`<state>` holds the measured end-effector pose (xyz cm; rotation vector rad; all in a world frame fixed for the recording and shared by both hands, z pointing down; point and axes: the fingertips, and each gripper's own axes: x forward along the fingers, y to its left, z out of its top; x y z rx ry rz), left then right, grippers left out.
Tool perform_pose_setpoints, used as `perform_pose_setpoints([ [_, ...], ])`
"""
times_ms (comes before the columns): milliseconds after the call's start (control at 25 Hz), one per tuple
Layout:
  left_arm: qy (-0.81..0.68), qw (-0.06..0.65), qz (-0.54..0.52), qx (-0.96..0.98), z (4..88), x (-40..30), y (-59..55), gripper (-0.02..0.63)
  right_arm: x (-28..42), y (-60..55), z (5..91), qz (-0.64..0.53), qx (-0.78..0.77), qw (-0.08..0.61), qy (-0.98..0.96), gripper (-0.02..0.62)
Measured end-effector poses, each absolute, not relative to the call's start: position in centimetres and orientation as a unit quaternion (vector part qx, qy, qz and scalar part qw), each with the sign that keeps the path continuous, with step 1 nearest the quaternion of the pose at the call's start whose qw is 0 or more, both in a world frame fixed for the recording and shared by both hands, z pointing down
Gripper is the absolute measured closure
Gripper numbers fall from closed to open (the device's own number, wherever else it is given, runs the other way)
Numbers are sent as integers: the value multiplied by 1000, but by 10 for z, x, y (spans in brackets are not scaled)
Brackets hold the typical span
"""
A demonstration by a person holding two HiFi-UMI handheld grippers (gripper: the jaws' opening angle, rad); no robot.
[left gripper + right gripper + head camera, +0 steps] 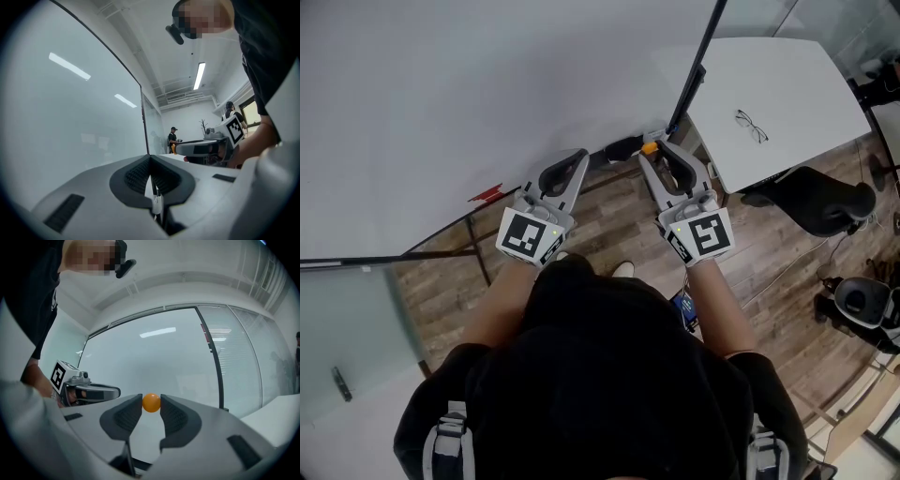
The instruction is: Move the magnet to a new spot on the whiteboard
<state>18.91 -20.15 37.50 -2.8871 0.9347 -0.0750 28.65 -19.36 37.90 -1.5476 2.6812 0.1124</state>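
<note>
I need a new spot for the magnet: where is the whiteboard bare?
Nearly all of the whiteboard is bare, from the black frame post leftwards. Only its lower edge is crowded: a red item, a black item, and the magnet in the right gripper.

Bright, even indoor light throughout; in the left gripper view a ceiling strip light (199,75) glows overhead, and pale streaks of reflected light lie as glare on the whiteboard (70,98); the right gripper view carries a similar soft bar of glare high on the board. Both gripper views bulge like a fisheye, straight edges bowing, black vignette at the corners; the grey shells nearest the lens, of the left gripper (150,158) and the right gripper (151,406), are soft, while the orange magnet (151,401) reads crisp and saturated. The head view is sharp, its lines curving toward the edges; the person's dark clothing (609,375) sinks to near black; the wooden floor (609,220) is evenly lit.
</note>
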Motion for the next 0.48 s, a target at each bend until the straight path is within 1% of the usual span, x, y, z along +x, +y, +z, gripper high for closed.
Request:
perform_pose_setpoints([
  [320,276,51,-22,-960,378,241,-220,604,330,-216,385,25,-531,37,846,477],
  [480,261,47,-11,-964,381,264,-237,604,347,-233,388,27,-541,34,840,477],
])
